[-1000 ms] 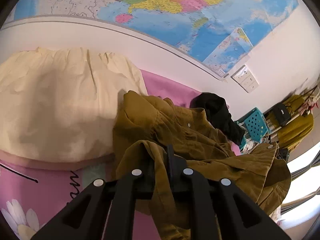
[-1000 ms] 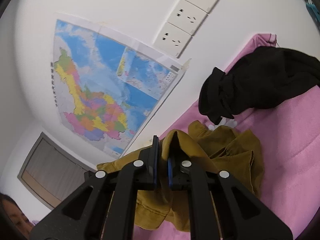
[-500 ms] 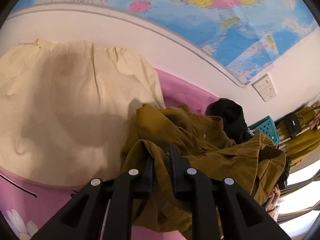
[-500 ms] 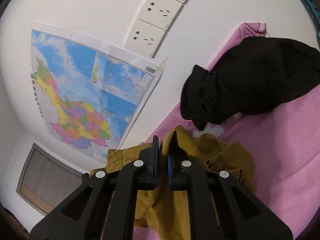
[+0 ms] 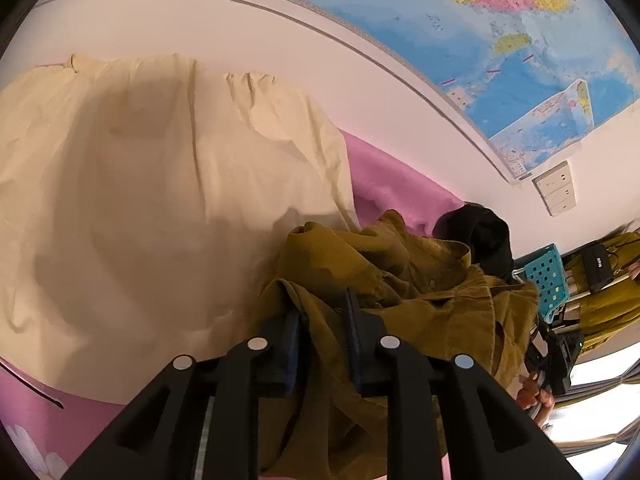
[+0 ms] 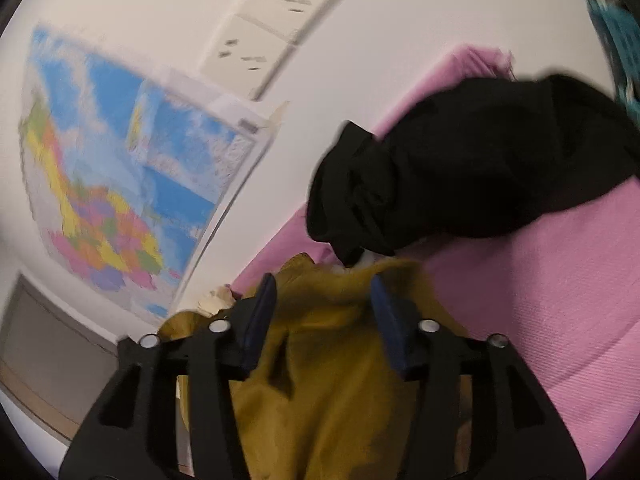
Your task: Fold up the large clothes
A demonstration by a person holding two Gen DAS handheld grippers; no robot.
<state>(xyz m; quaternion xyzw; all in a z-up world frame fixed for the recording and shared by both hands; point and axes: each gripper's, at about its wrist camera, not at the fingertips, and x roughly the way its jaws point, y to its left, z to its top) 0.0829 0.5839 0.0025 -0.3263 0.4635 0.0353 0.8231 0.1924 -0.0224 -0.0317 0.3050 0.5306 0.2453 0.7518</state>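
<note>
Item: mustard-brown corduroy shirt (image 5: 400,280), crumpled in a heap on pink bed sheet (image 5: 384,184), w/ snap buttons showing. Lies directly ahead of & under both tools. L gripper (image 5: 322,312): jaws part-closed, a fold of the shirt runs up betw. the two fingers & looks pinched there; rest of shirt spreads fwd & to the right of the tips. R gripper (image 6: 322,300): jaws spread apart, shirt fabric (image 6: 332,360) lies betw. & below the fingers, not clamped; view motion-blurred. Adj. items: cream garment (image 5: 160,200) laid flat on sheet, left of the shirt, its edge touching or tucked under the shirt heap. Black garment (image 6: 460,172) bunched on sheet just beyond the shirt, near wall; touching the shirt's far edge in R wrist view. Wall: colour map (image 5: 480,20), socket panel (image 5: 556,194). Far right: teal perforated basket (image 5: 548,276) beside bed end.
</note>
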